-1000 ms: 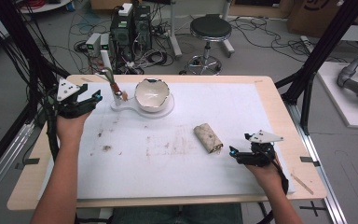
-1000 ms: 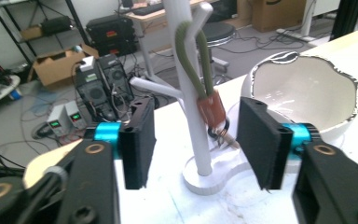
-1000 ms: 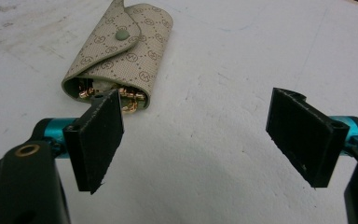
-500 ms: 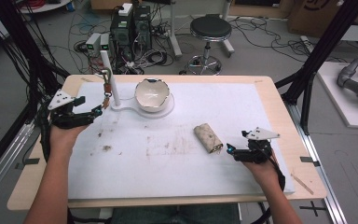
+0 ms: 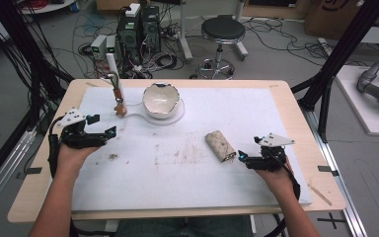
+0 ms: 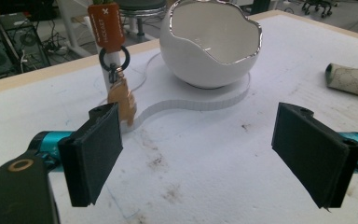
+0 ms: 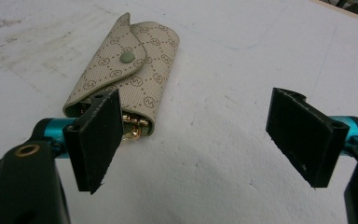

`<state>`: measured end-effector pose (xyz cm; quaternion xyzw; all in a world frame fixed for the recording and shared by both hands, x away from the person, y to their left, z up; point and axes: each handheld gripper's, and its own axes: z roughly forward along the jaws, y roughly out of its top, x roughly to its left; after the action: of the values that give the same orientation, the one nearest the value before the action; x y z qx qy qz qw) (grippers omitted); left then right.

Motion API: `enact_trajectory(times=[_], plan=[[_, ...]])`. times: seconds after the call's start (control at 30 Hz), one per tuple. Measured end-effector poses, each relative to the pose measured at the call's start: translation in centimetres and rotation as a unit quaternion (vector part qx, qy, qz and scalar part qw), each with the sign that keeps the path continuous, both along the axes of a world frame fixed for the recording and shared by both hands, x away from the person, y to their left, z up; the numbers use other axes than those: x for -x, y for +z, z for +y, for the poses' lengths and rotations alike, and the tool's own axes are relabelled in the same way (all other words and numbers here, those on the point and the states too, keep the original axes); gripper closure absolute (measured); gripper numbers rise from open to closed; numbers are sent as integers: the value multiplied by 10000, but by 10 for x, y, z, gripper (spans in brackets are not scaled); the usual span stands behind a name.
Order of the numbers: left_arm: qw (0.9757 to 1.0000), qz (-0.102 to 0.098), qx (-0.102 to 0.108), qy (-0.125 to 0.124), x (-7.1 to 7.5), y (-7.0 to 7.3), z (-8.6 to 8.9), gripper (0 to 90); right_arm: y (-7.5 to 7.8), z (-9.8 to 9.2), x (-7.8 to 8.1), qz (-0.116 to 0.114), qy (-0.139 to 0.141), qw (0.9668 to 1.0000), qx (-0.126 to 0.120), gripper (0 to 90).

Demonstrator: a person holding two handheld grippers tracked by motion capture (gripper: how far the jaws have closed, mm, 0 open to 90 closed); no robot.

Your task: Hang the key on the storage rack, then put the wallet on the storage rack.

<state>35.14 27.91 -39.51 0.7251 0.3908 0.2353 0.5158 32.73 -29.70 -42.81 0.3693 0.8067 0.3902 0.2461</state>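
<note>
My left gripper (image 5: 102, 132): jaws spread, empty; egg-shaped white bowl (image 6: 212, 44) at 12 o'clock, orange key tag (image 6: 105, 25) at 11. My right gripper (image 5: 242, 158): jaws spread, empty; monogram key pouch (image 7: 123, 70) just beside, at 11 o'clock.

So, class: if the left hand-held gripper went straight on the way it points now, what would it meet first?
Probably the flat white base under the bowl, which lies straight ahead of the open left hand-held gripper. The key tag hangs off to one side, so it would likely be missed, though depth is hard to judge.
</note>
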Motion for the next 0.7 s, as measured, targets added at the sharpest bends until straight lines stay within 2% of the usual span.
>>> enact_trajectory(times=[0.2, 0.47, 0.57, 0.7], plan=[[9998, 52, 126, 115, 0, -8, 6, 161, 0, 2, -1, -6, 6, 10000, 4, 193], [9996, 68, 253, 132, 2, -15, 8, 161, 0, 8, -2, 12, 32, 10000, 21, 193], [9997, 68, 209, 53, 3, -17, 7, 161, 0, 12, -3, 13, 68, 10000, 32, 193], [9998, 48, 69, -197, 5, -17, 3, 160, 0, 19, -5, 36, 88, 9999, 50, 193]])
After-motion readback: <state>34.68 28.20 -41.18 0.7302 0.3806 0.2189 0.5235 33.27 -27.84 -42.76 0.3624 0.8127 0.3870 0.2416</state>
